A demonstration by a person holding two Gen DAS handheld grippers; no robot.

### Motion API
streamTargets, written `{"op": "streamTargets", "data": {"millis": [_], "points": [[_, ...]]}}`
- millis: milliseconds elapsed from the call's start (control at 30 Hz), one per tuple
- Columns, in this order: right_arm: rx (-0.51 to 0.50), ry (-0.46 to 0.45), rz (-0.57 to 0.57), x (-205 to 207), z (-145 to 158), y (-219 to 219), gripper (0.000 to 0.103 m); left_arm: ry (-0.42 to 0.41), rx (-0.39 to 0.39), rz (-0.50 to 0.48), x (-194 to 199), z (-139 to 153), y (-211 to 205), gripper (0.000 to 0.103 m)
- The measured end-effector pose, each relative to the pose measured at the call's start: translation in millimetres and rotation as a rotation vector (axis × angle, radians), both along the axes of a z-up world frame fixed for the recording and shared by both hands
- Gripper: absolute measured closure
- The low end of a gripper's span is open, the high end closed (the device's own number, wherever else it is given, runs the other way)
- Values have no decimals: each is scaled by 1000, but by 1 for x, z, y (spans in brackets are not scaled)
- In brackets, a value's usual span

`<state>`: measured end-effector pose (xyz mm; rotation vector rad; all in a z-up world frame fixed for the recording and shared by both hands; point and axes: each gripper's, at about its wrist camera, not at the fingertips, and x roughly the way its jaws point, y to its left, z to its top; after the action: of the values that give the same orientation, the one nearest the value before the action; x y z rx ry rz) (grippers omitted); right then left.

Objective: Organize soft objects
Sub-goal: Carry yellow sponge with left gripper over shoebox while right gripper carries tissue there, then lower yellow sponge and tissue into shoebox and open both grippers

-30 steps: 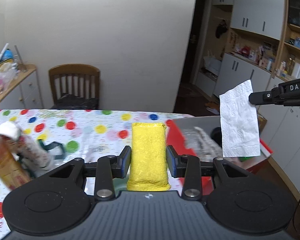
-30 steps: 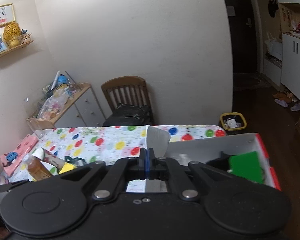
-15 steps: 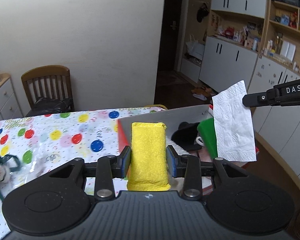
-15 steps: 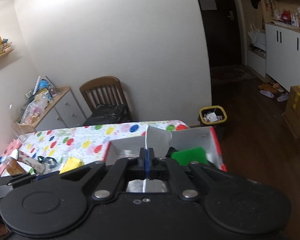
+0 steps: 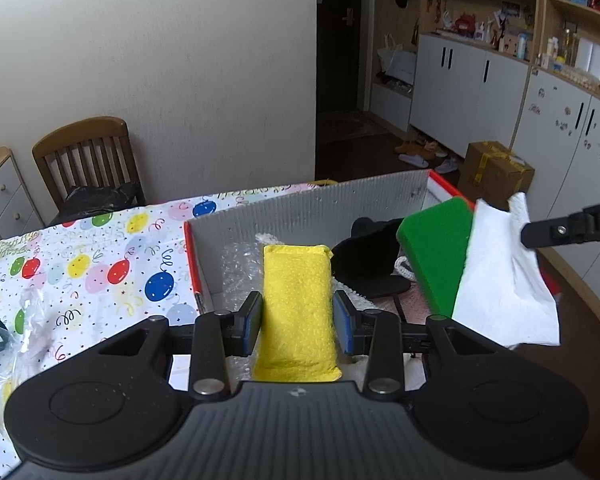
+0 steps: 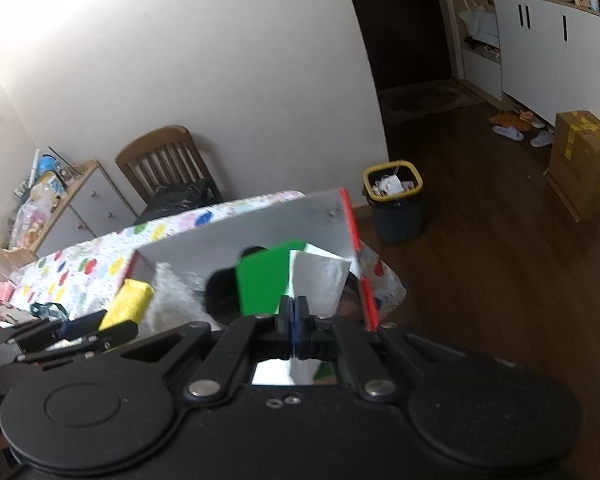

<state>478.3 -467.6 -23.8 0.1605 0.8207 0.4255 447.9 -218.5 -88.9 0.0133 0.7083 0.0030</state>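
Both grippers grip over the box (image 5: 300,208) — left fingers (image 5: 252,322) clamp a yellow sponge (image 5: 296,304), right fingers (image 6: 288,314) pinch a paper towel (image 6: 320,280).

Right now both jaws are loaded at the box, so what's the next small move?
Probably lower the left gripper a little, then open it: its yellow sponge is already past the grey box wall, above bubble wrap, clear of the green sponge.

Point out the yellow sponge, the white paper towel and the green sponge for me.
yellow sponge (image 5: 298,304): left wrist view, middle of its top face.
white paper towel (image 5: 500,276): left wrist view, centre of the hanging sheet.
green sponge (image 5: 436,248): left wrist view, middle of its green face.
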Motion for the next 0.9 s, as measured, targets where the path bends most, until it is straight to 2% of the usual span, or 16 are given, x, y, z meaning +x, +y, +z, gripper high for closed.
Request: {"op": "streamTargets", "data": {"millis": [267,633,733,833,900], "points": [[-22,29,-3,4,-18,-10,103,54,19,11,19,-20,-7,66],[-38,48,8,7,-21,-3,100,162,0,12,37,-38,0,66],[-39,45,9,6,-19,-6,90,168,-1,12,38,-39,1,66],[-40,44,26,4,-16,-6,86,159,-6,13,36,-36,1,65],[-45,37,34,0,-14,-7,82,152,-4,10,33,-34,0,55]]}}
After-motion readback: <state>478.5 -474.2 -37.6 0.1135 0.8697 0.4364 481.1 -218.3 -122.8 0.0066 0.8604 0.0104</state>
